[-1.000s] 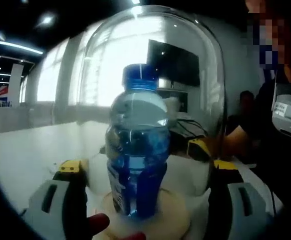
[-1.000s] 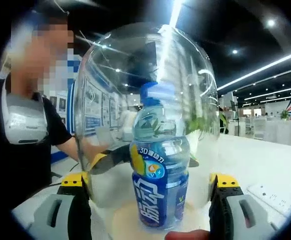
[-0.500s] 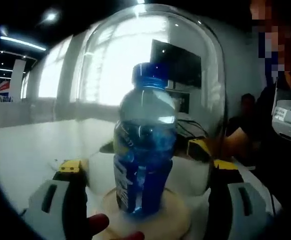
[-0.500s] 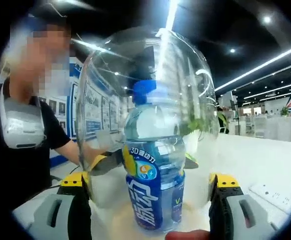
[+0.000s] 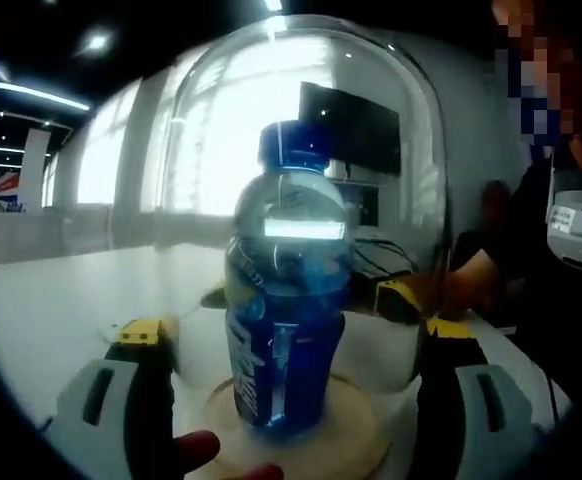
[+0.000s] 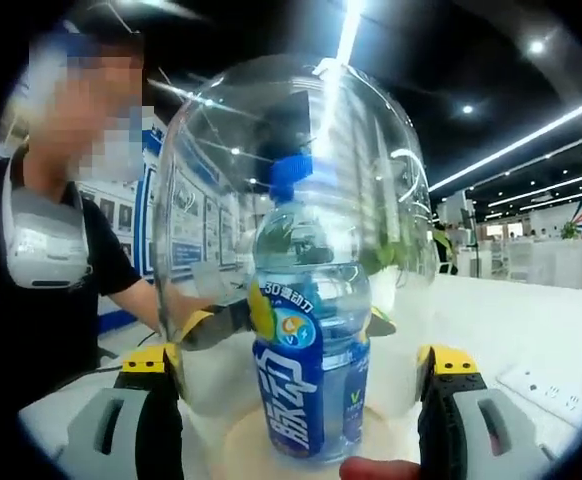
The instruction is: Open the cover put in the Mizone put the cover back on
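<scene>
Between the wide-spread jaws of the left claw (image 5: 289, 385) and of the right claw (image 6: 301, 395): clear dome cover (image 5: 301, 200), held at its sides. Inside, upright on round base (image 5: 371, 440): Mizone bottle (image 6: 306, 350). Beyond: white worktop (image 5: 51, 300).

Both views sit low and close, facing each other from opposite sides. They share the dome (image 5: 301, 200) (image 6: 291, 240) and the bottle (image 5: 286, 320) (image 6: 306, 340) inside it.

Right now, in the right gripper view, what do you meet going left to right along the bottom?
Person's dark sleeve → left jaw of the gripper → bottle under the glass cover → right jaw → white table.
</scene>
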Available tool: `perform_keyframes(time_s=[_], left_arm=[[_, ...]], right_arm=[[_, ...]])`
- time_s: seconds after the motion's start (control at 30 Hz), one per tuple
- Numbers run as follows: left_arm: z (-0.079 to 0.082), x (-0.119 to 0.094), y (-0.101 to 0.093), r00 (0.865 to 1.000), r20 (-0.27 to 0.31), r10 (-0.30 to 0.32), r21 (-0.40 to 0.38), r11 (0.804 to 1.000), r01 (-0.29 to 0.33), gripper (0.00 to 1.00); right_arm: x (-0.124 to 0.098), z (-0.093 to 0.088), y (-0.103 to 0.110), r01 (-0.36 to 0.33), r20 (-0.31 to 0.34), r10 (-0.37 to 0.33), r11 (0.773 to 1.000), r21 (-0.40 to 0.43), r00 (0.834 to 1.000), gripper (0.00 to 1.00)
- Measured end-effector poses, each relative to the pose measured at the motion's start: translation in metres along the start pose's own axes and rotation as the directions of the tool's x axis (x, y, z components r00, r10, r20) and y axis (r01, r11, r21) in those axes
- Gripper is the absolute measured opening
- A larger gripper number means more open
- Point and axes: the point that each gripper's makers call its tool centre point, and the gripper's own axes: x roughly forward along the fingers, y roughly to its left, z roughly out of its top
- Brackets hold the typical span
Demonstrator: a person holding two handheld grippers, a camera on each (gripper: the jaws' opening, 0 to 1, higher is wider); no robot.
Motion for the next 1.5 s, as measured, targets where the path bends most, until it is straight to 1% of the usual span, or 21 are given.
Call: perform_keyframes(time_s=[0.17,0.3,0.8,1.2,1.3,1.37,1.5], left_arm=[[0.0005,-0.0003,0.0004,1.000,0.020,-0.002,0.001,1.000,0.002,0.85],[0.0003,0.0000,0.0008,1.000,0.008,-0.001,0.003,1.000,0.001,0.85],[-0.0013,-0.0012,0.0019,1.000,-0.018,0.009,0.014,1.000,-0.009,0.85],[-0.0014,-0.0009,0.0016,1.000,-0.012,0.013,0.015,1.000,-0.013,0.85],[-0.0014,-0.0010,0.0022,1.000,-0.007,0.008,0.016,1.000,-0.008,0.84],[-0.0014,-0.0012,0.0019,1.000,-0.006,0.007,0.017,1.000,-0.007,0.84],[-0.0016,-0.0021,0.0016,1.000,-0.013,0.011,0.019,1.000,-0.011,0.84]], right_arm=[[0.0003,0.0000,0.0005,0.003,0.000,-0.003,1.000,-0.002,1.000,0.90],[-0.0003,0.0002,-0.0002,0.007,0.006,-0.007,1.000,-0.002,1.000,0.90],[-0.0023,-0.0011,-0.0012,0.031,-0.013,-0.031,1.000,-0.004,0.999,0.90],[-0.0037,-0.0013,-0.0012,0.039,-0.015,-0.039,0.999,-0.002,0.999,0.90],[-0.0046,-0.0012,-0.0011,0.048,-0.004,-0.048,0.999,-0.001,0.999,0.90],[-0.0062,-0.0031,-0.0012,0.054,-0.014,-0.054,0.999,0.003,0.998,0.89],[-0.0079,-0.0030,-0.0029,0.067,-0.009,-0.067,0.998,0.002,0.998,0.88]])
